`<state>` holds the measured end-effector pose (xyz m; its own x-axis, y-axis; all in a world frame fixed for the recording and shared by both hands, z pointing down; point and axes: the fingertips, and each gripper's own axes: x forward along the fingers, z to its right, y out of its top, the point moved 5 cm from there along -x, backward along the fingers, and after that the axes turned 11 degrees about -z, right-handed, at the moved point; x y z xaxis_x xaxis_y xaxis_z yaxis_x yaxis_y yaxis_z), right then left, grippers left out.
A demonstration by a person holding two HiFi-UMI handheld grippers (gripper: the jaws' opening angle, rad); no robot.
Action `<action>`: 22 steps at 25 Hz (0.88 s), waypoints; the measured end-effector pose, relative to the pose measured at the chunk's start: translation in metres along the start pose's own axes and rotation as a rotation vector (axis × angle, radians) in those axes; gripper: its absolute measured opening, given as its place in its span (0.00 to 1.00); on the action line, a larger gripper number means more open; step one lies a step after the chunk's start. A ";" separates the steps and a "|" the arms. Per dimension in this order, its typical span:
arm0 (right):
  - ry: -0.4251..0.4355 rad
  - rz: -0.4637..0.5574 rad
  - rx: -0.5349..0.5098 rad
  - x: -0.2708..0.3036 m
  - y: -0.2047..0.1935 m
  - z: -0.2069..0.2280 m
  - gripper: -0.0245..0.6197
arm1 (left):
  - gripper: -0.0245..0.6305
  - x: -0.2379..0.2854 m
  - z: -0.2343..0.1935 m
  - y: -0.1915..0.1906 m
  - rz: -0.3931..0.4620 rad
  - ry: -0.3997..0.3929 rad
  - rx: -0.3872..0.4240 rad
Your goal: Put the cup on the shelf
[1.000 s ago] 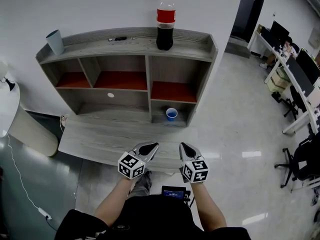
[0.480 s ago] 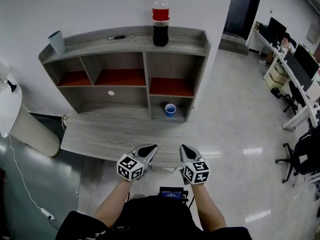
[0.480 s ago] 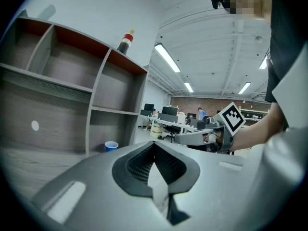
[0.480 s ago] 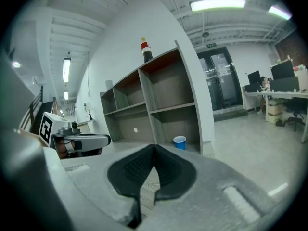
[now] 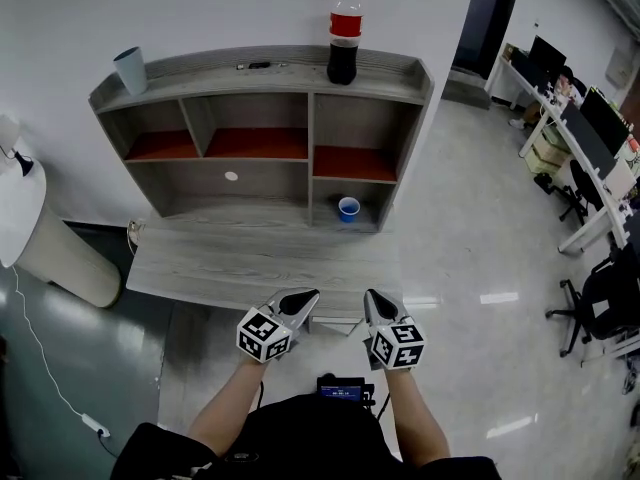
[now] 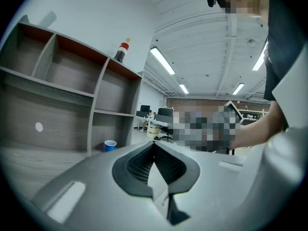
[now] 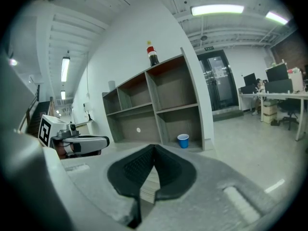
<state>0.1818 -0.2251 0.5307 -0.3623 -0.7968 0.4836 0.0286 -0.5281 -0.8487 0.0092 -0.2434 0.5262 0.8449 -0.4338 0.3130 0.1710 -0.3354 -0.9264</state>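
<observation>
while left tongs (image 5: 306, 296) and right tongs (image 5: 372, 295) are closed, the cup (image 5: 348, 208) sits shelved.

1. This is an open-plan office: white desks (image 5: 612, 183) with dark monitors (image 5: 588, 138) line the right side of the room.
2. Black swivel chairs (image 5: 608, 308) on wheeled bases stand beside those desks.
3. Long strip lights (image 7: 216, 8) run across the white ceiling, above a glossy pale floor (image 5: 470, 238).
4. Glass double doors (image 7: 216, 81) close off the far end.
5. A grey wooden shelf (image 5: 270, 68) stands against a bare white wall (image 5: 200, 8).
</observation>
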 end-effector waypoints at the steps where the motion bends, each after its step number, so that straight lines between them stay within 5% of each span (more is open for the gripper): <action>1: -0.004 -0.001 0.002 -0.004 -0.004 -0.007 0.04 | 0.04 -0.008 0.001 -0.004 -0.001 0.008 -0.005; 22: -0.053 -0.003 0.016 -0.083 -0.085 -0.116 0.04 | 0.04 -0.119 0.063 -0.075 -0.024 -0.043 0.003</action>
<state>0.1018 -0.0804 0.5377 -0.3130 -0.8095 0.4968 0.0431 -0.5347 -0.8440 -0.0724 -0.1135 0.5455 0.8615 -0.3894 0.3258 0.1926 -0.3430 -0.9194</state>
